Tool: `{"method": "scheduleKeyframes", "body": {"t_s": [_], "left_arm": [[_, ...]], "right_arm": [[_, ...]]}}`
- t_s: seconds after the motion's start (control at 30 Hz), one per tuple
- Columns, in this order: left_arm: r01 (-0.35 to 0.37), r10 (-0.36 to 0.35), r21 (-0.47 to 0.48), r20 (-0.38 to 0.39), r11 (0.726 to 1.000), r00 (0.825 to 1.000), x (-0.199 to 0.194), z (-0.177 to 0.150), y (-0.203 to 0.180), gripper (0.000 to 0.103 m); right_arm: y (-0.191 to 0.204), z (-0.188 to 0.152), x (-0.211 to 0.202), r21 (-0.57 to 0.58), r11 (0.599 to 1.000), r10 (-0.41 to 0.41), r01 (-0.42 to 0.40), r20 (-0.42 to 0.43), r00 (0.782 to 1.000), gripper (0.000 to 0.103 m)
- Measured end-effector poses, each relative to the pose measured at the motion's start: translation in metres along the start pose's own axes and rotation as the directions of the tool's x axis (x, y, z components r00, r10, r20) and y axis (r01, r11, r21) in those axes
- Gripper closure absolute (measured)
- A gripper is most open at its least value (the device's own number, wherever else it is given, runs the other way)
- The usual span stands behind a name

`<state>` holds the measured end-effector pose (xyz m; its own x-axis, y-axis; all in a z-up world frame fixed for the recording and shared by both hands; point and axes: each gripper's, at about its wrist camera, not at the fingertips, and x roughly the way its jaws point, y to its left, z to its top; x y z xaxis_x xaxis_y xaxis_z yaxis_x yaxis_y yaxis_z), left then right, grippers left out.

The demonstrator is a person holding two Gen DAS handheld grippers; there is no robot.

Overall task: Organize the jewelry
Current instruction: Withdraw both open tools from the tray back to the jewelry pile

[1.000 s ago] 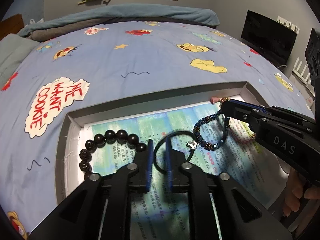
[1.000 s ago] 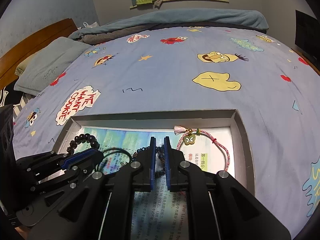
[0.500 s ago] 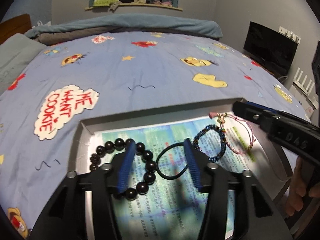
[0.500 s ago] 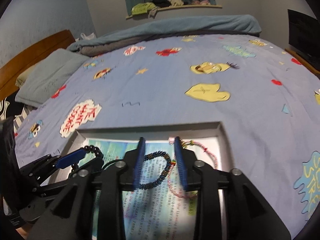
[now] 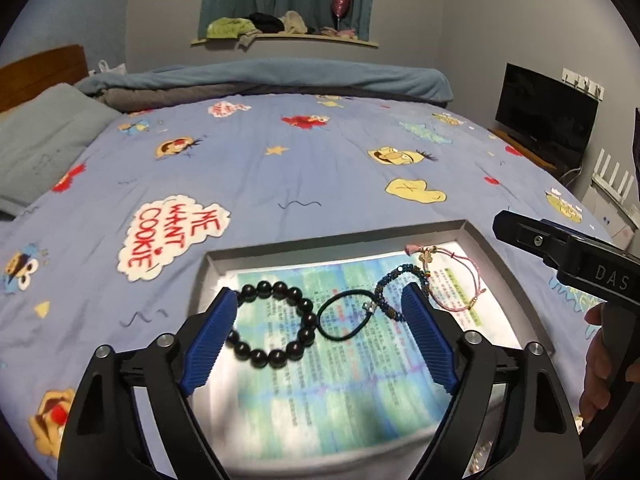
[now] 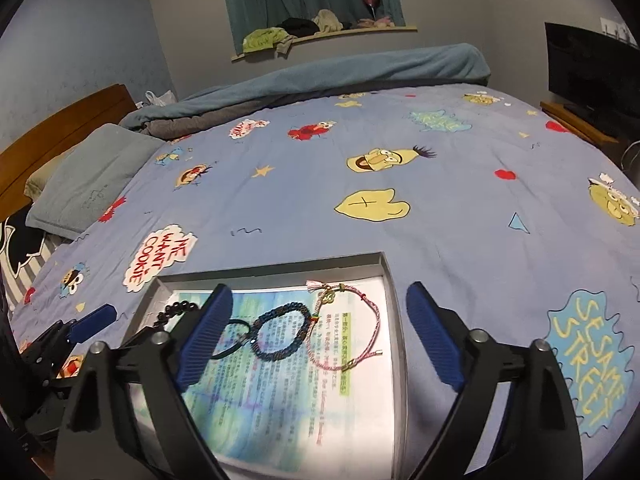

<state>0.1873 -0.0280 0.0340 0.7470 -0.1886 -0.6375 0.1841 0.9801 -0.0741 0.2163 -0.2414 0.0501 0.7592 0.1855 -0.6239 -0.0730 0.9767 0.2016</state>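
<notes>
While four pieces lie in a row inside the grey tray (image 5: 482, 240), low and centre in both views, nothing is being held. From frame left to right in the left wrist view they are: a black bead bracelet (image 5: 274, 325), a black hair tie (image 5: 345, 315), a dark blue beaded bracelet (image 5: 400, 290), and a pink cord bracelet (image 5: 460, 282) with a tassel and small charm at its upper end. The hair tie touches the blue bracelet, and the blue bracelet appears to overlap the pink cord at its coloured section; the bead bracelet lies just beside the hair tie. All rest on a printed paper sheet (image 5: 340, 384) lining the tray, which sits on the cartoon-print bed cover (image 5: 280, 168).

The left gripper (image 5: 318, 344) hovers above the tray with fingers spread wide. The right gripper (image 6: 320, 344) does likewise, fingers wide apart.

Judgement: the layout looks nearly settled. Any further correction should part the touching pieces, taking one strand only at its outer edge and lifting low, since a linked neighbour would drag.

Against the frames of a second ago, both grippers were pressed nearly together low at the tray, the left about the hair tie, the right at the blue bracelet. Both have since opened and drawn back and upward, leaving the pieces lying flat.
</notes>
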Motion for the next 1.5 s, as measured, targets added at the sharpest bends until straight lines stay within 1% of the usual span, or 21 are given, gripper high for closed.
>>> {"method": "scheduleKeyframes", "body": {"t_s": [0.07, 0.1, 0.17, 0.33, 0.5, 0.57, 0.73, 0.83, 1.03, 1.23, 1.37, 1.5], "left_arm": [[0.005, -0.005, -0.011, -0.007, 1.0, 1.0, -0.009, -0.003, 0.002, 0.017], [-0.006, 0.006, -0.008, -0.008, 1.0, 1.0, -0.015, -0.005, 0.003, 0.016], [-0.027, 0.027, 0.004, -0.004, 1.0, 1.0, -0.027, -0.009, 0.004, 0.014], [-0.04, 0.04, 0.012, 0.013, 0.999, 0.999, -0.059, -0.009, 0.009, 0.013], [-0.046, 0.044, 0.044, 0.041, 0.998, 0.998, -0.102, -0.016, 0.009, 0.012], [-0.043, 0.041, 0.043, 0.045, 0.998, 0.998, -0.12, -0.023, 0.012, 0.011], [-0.026, 0.025, 0.026, 0.056, 0.999, 0.998, -0.149, -0.047, 0.022, 0.011], [-0.008, 0.008, -0.005, 0.052, 1.0, 0.999, -0.163, -0.068, 0.03, 0.011], [-0.008, 0.009, -0.033, 0.045, 0.999, 0.999, -0.167, -0.099, 0.034, 0.011], [-0.017, 0.017, -0.03, 0.0, 0.999, 1.0, -0.151, -0.125, 0.034, 0.01], [-0.025, 0.024, -0.004, -0.041, 1.0, 0.999, -0.135, -0.143, 0.033, 0.01], [-0.043, 0.044, 0.025, -0.062, 0.999, 0.997, -0.124, -0.153, 0.035, 0.01]], "right_arm": [[0.003, -0.002, -0.01, -0.003, 1.0, 0.006, -0.006, 0.003, 1.0, 0.007], [0.003, -0.003, -0.014, -0.004, 1.0, 0.007, -0.007, 0.004, 1.0, 0.006], [0.007, -0.006, -0.029, -0.014, 1.0, 0.005, -0.005, 0.019, 1.0, 0.006], [0.009, -0.013, -0.061, -0.031, 1.0, 0.001, 0.0, 0.036, 0.999, 0.006], [0.011, -0.025, -0.093, -0.056, 0.998, -0.008, 0.01, 0.043, 0.999, 0.006], [0.012, -0.033, -0.101, -0.069, 0.997, -0.014, 0.017, 0.04, 0.999, 0.006], [0.012, -0.058, -0.116, -0.084, 0.996, -0.042, 0.043, 0.015, 0.999, 0.006], [0.011, -0.074, -0.124, -0.081, 0.995, -0.053, 0.054, 0.006, 0.999, 0.006], [0.002, -0.101, -0.128, -0.045, 0.997, -0.061, 0.06, -0.017, 0.998, 0.006], [-0.003, -0.125, -0.121, -0.033, 0.997, -0.077, 0.076, -0.038, 0.996, 0.006], [-0.007, -0.143, -0.109, -0.033, 0.996, -0.086, 0.084, -0.061, 0.994, 0.006], [-0.007, -0.157, -0.098, -0.06, 0.995, -0.081, 0.077, -0.081, 0.993, 0.006]]}}
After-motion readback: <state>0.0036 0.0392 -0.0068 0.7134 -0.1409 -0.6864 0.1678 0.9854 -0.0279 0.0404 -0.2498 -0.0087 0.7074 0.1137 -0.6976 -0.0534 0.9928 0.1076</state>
